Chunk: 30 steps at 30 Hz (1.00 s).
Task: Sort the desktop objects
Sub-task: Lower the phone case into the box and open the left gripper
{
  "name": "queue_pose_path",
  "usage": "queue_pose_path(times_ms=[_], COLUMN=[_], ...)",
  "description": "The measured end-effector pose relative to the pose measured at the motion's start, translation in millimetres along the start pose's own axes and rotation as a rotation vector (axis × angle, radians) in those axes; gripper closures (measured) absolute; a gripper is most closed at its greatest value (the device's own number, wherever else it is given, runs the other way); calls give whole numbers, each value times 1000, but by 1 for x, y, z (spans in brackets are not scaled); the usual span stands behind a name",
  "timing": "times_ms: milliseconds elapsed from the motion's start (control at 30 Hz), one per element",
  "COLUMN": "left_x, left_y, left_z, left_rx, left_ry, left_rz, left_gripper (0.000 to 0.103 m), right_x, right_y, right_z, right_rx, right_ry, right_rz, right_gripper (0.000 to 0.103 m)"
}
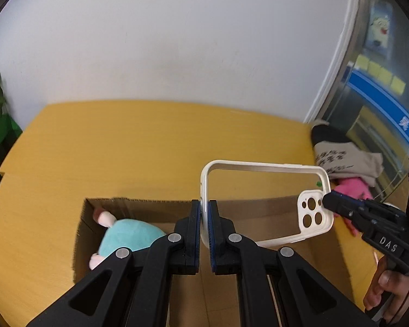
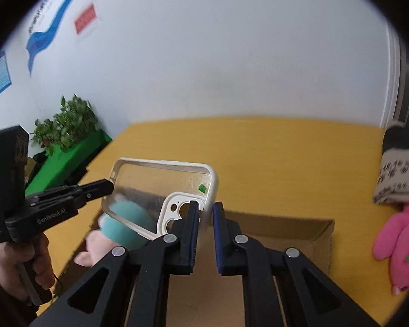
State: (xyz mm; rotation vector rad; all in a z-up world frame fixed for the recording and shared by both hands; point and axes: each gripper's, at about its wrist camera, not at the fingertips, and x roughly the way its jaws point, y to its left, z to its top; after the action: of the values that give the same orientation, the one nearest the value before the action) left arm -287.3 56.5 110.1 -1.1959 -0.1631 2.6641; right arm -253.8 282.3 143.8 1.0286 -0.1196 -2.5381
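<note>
So both grippers have hold of the same thing here: a clear phone case with a white rim and white camera-cutout block [image 1: 264, 203], hanging in the air over an open brown cardboard box [image 1: 150, 209] on the yellow wooden tabletop [image 1: 150, 141].

The left gripper [image 1: 205, 212] is clamped on the short end of the case away from the camera holes, with the white rim squeezed edge-on between its blue pads. The right gripper [image 2: 205, 218] is clenched on the opposite end, with the rim right by the camera block sitting between its pads. The case stretches sideways between the two, long edges roughly level.

Inside the box, at its left end, lies a teal and pink plush toy [image 1: 125, 234]; from the right wrist view you can see it through the clear back of the case.

Readable stuff: "DAS" in white on the side of the right gripper, "GenRobot.AI" on the side of the left one. There's a tiny green sticker [image 2: 203, 188] on the case, print too small to read. A grey cloth with black script [image 2: 398, 174] sits at the table's far right above a bright pink plush [image 2: 398, 242]; I can't make out the script.
</note>
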Motion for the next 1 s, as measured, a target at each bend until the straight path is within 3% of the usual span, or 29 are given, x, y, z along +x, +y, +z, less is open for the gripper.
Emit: queue_pose_path(times_ms=[267,433,500,533,567,600,667,733,767,800,867,933,1000], left_x=[99,117,116,113,107,100,70,31,8,-17,-75,-118,-143], left_y=[-9,-22,-25,-27,-29,-29,-30,-30,-30,-29,-30,-29,-31], left_z=[-27,-34,-35,-36,-38,-39,-41,-45,-50,-57,-81,-110,-135], left_rx=[74,129,148,162,176,185,189,178,162,144,119,123,148], left_ry=[264,294,293,289,277,258,164,54,-5,-65,-220,-339,-377], left_rz=[136,218,235,245,255,260,253,245,236,219,182,152,121], left_gripper=[100,99,99,96,86,71,59,56,46,26,0,0,0], right_x=[99,129,135,135,133,128,105,72,52,28,-21,-62,-91], right_y=[-43,-51,-52,-51,-50,-45,-32,-20,-15,-8,4,21,34], right_z=[-51,-74,-80,-80,-80,-79,-76,-75,-76,-81,-98,-125,-152], right_rx=[141,164,174,170,154,118,35,-12,-26,-33,-14,-14,-29], right_ry=[197,269,286,286,286,282,239,180,149,113,41,-4,-16], right_rz=[6,-14,-4,-2,-2,-10,-47,-61,-65,-86,-136,-140,-161], right_gripper=[94,94,89,86,81,72,54,28,23,22,21,19,19])
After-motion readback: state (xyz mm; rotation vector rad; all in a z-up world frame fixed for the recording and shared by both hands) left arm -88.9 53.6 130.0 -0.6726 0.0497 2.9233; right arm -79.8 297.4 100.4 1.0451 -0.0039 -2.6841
